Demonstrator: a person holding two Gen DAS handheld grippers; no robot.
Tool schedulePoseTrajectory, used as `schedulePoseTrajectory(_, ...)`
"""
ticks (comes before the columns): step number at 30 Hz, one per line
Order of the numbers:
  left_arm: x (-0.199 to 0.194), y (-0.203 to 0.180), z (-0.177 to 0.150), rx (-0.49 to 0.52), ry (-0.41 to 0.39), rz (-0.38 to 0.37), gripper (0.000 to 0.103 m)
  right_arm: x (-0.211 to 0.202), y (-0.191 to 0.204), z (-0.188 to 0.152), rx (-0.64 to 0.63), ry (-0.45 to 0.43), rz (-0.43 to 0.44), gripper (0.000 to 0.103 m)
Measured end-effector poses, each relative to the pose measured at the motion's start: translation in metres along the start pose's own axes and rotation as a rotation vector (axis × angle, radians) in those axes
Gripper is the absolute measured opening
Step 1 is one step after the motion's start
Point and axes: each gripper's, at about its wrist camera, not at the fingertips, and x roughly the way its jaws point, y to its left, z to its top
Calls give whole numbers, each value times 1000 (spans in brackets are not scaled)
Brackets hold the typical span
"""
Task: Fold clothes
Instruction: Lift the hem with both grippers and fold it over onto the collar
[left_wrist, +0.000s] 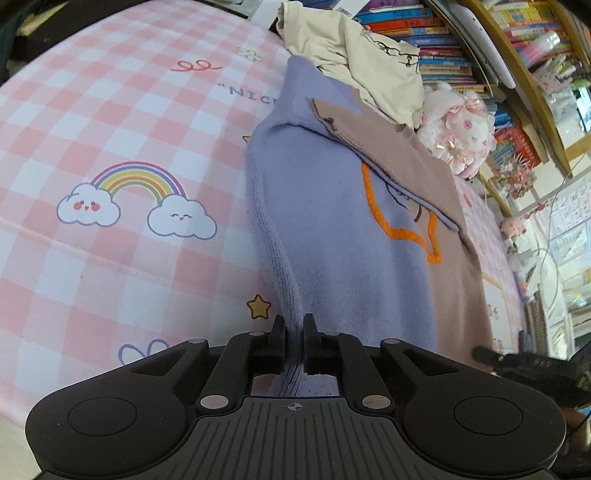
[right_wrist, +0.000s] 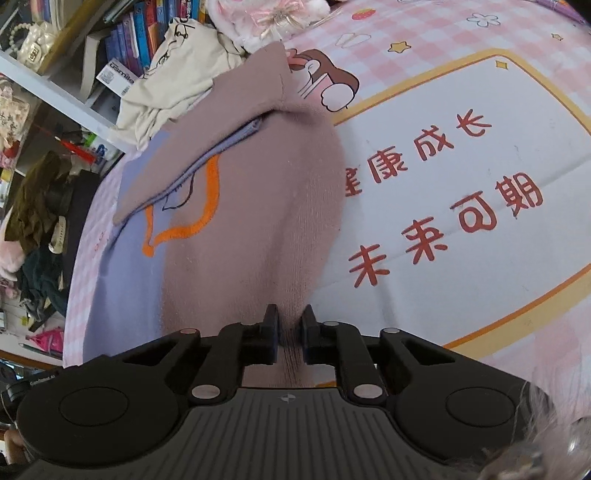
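A knitted sweater, half lilac (left_wrist: 325, 221) and half dusty pink (right_wrist: 258, 221), lies on the bed with an orange outline stitched on its front and a pink sleeve folded across it. My left gripper (left_wrist: 294, 323) is shut on the lilac ribbed hem, which bunches between its pads. My right gripper (right_wrist: 289, 314) is shut on the pink side of the hem, with knit pinched between the fingers. The right gripper's dark tip (left_wrist: 491, 356) shows at the lower right of the left wrist view.
The sweater rests on a pink checked sheet (left_wrist: 110, 258) with a rainbow and red lettering (right_wrist: 443, 221). A cream garment (left_wrist: 354, 48) and a plush toy (left_wrist: 458, 129) sit beyond it, by packed bookshelves (left_wrist: 436, 44). Dark clothes (right_wrist: 40, 206) are piled at the left in the right wrist view.
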Motion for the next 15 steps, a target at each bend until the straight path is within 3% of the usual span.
schedulePoseTrajectory(6,-11,4,-5,20,56,-106,4,-17,0,-5,-30,49,27,11)
schedulePoseTrajectory(9,-20,5,-9,49,109,-179,4,-30,-2,-12,-42,118,65,11)
schedulePoseTrajectory(12,-27,6,-20,60,146,-200,4,-43,-4,-20,-67,196,103,11)
schedulePoseTrajectory(15,-26,9,-31,38,172,-213,4,-48,-5,-28,-82,249,86,11)
